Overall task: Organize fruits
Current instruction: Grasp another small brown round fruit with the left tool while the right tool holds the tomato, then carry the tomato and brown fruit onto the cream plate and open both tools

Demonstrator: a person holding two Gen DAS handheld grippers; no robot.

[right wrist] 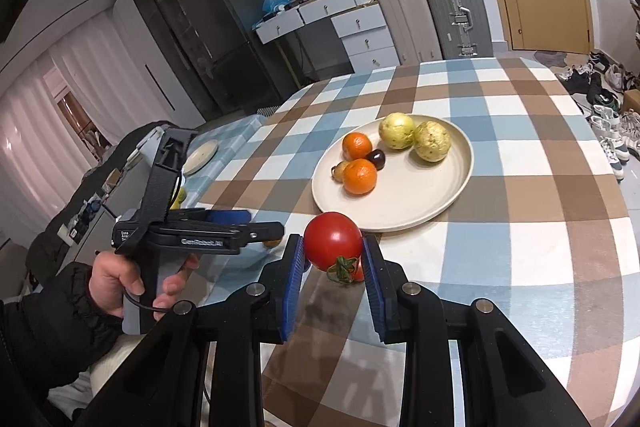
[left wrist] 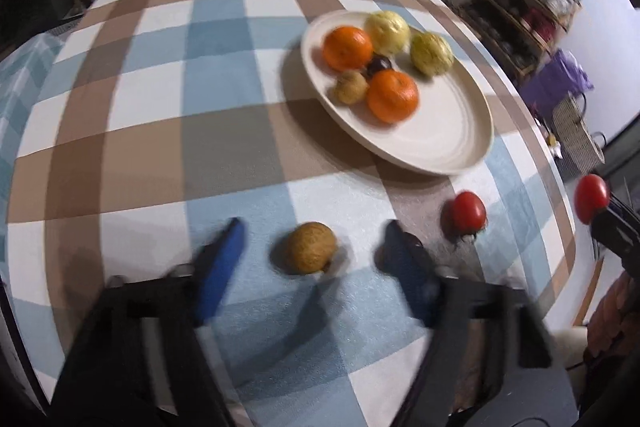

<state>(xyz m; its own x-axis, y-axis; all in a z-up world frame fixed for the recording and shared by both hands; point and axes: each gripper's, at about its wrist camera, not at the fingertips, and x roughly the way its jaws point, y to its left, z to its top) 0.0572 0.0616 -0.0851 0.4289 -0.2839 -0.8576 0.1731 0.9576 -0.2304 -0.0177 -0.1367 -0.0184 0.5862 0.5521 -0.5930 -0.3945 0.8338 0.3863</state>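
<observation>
A glossy red tomato [right wrist: 333, 241] is pinched between the ribbed blue pads [right wrist: 293, 279] of the right gripper [right wrist: 334, 267] and held clear of the checked tablecloth [right wrist: 520, 187] — presumably bound for the cream plate [right wrist: 440, 203], where smooth oranges and knobbly yellow fruits are gathered. The left gripper [left wrist: 310, 251] is spread wide around a rough brown round fruit [left wrist: 311, 247] on the cloth, untouched. A second tomato [left wrist: 468, 214] lies nearby.

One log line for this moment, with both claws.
left claw: open around kiwi | right claw: shut on tomato | second tomato on table | plate: six fruits
</observation>
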